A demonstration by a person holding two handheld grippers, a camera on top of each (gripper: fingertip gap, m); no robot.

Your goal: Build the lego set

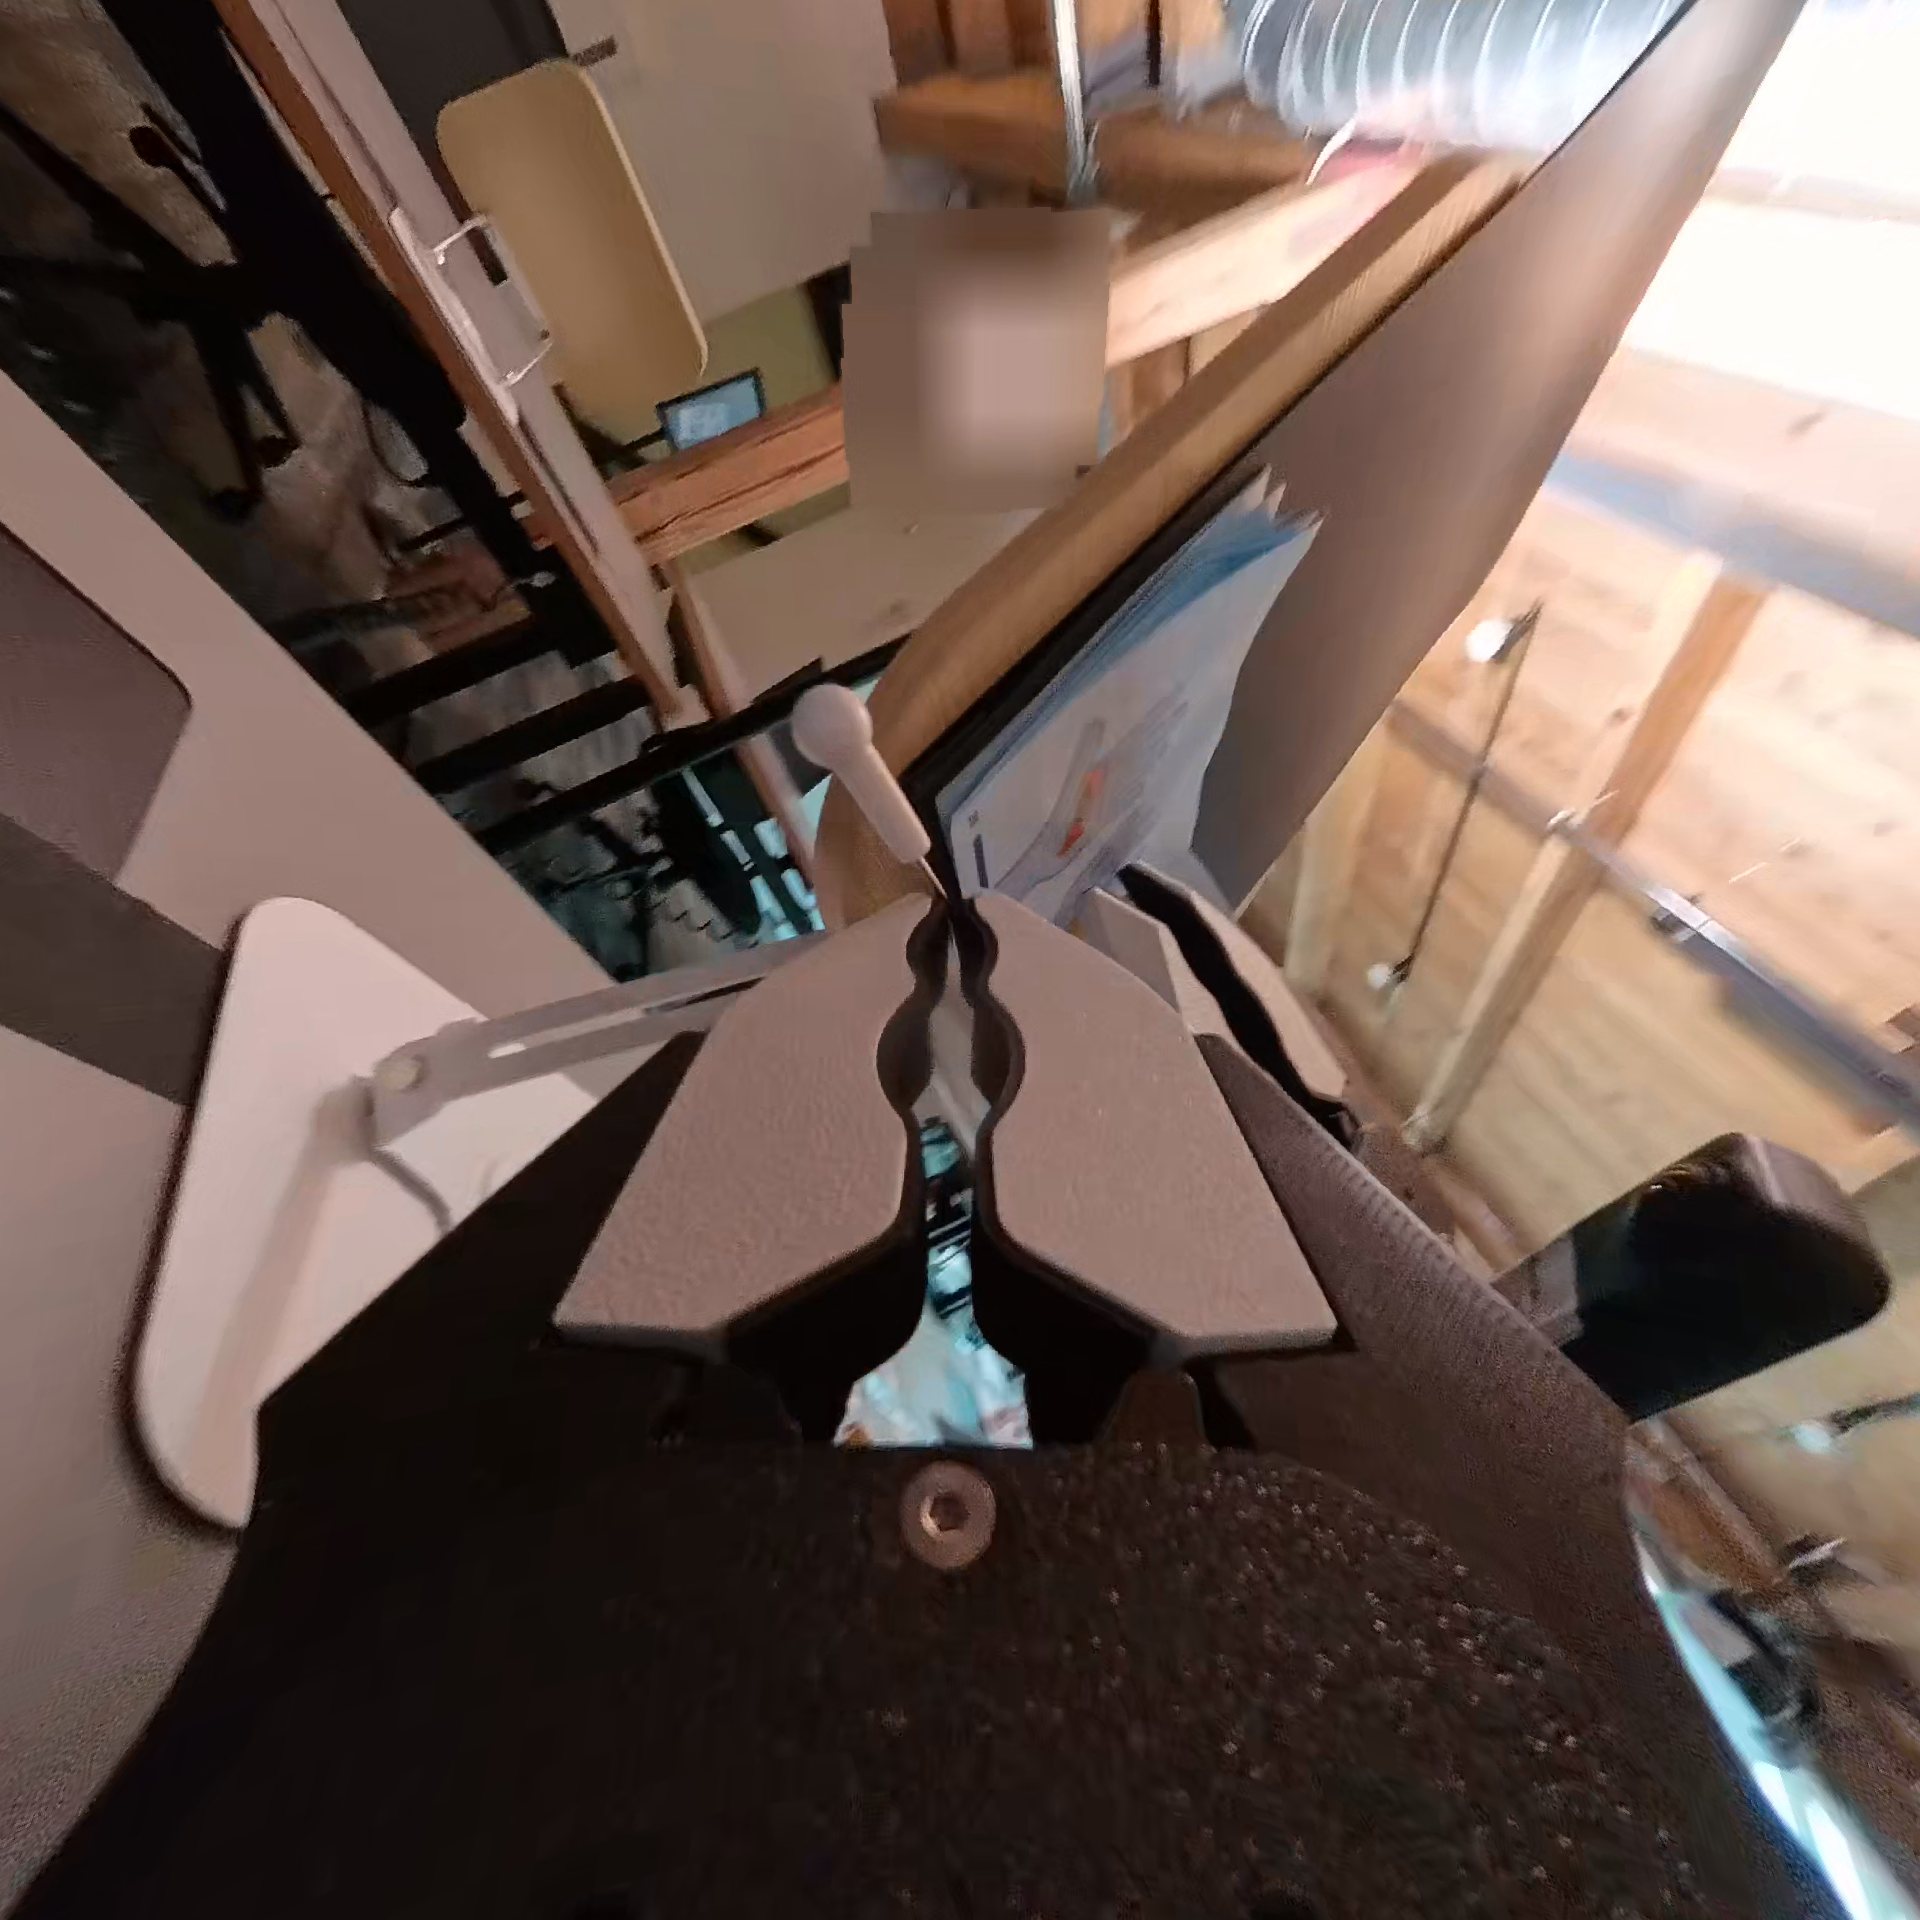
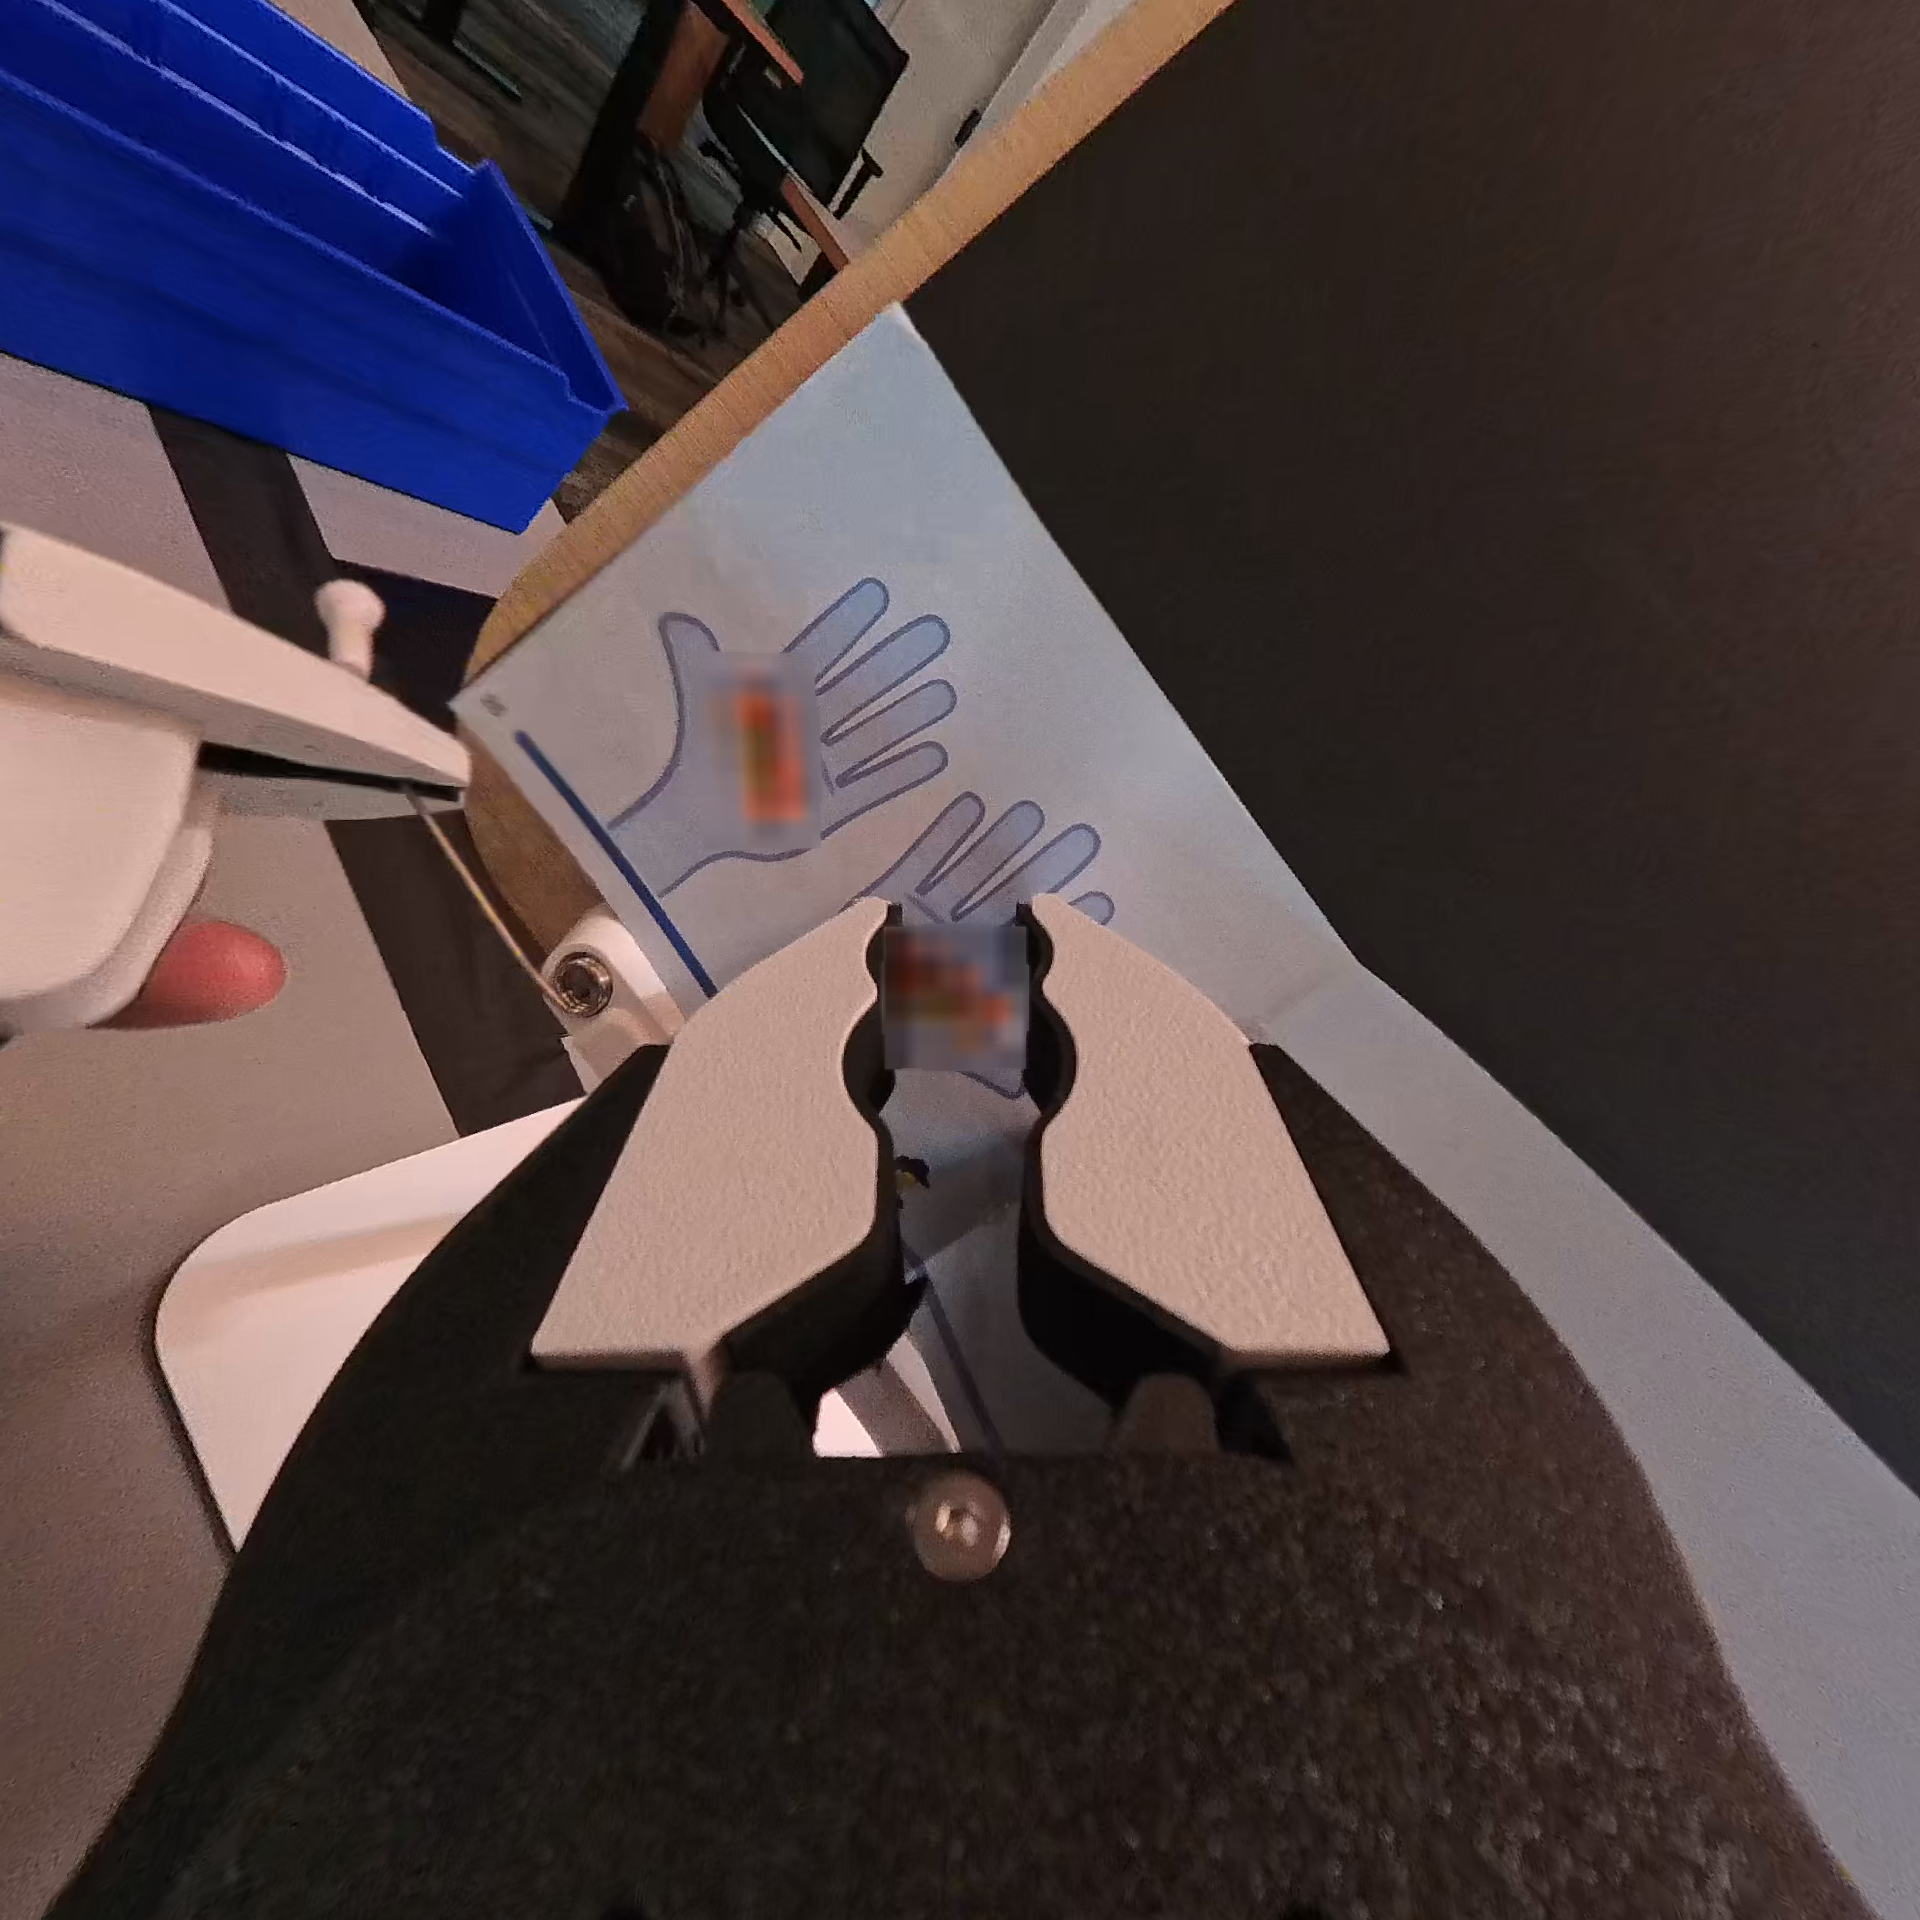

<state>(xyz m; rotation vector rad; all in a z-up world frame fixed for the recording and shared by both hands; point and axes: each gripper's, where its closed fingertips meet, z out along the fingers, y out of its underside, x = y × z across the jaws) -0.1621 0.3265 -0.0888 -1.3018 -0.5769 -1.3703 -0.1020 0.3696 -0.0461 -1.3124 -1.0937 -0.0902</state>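
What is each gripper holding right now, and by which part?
Left gripper is shut on a thin white pin with a rounded head, pinching its narrow tail end. Right gripper is open, holding nothing.

Your white piece (image 1: 847, 764) is a small, slim peg with a rounded knob head and a tapering shaft. Its thin lower end sits pinched at the very tips of your left gripper (image 1: 948, 914), with the knob pointing away and tilted left. It looks like a Lego part, though blur makes that uncertain. Your instruction booklet (image 2: 1039, 665) lies open, its pale blue page showing outlined hand drawings, the sheet bowed rather than flat.
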